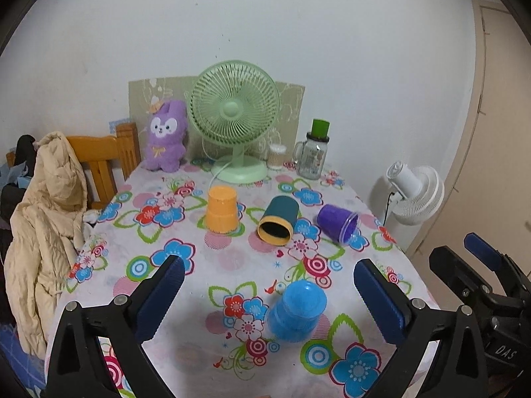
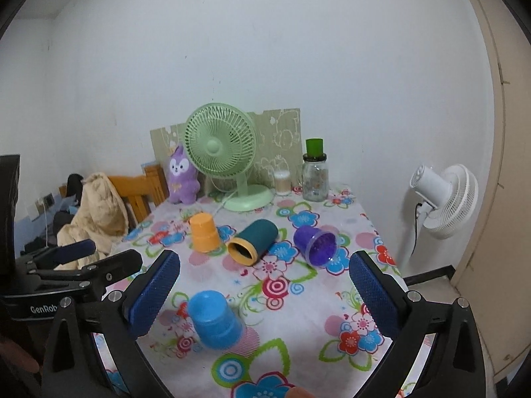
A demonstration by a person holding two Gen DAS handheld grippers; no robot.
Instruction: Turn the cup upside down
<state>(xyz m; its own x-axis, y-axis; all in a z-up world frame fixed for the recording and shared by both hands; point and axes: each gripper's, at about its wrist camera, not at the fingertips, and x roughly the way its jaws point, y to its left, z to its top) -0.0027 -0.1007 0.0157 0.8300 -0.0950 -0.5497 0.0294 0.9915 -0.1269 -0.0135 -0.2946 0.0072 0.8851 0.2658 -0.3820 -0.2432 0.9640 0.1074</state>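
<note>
A blue cup (image 1: 296,311) stands upside down on the flowered tablecloth, near the front; it also shows in the right wrist view (image 2: 214,319). An orange cup (image 1: 221,209) stands upside down farther back. A teal cup with an orange rim (image 1: 278,219) and a purple cup (image 1: 338,223) lie on their sides, mouths toward me. My left gripper (image 1: 267,285) is open and empty, just above and behind the blue cup. My right gripper (image 2: 264,282) is open and empty, with the blue cup low between its fingers.
A green desk fan (image 1: 234,116), a purple plush toy (image 1: 165,136), a cotton-swab jar (image 1: 277,156) and a glass jar with a green lid (image 1: 313,154) stand along the back. A wooden chair with a beige coat (image 1: 49,229) is at left; a white floor fan (image 1: 415,192) at right.
</note>
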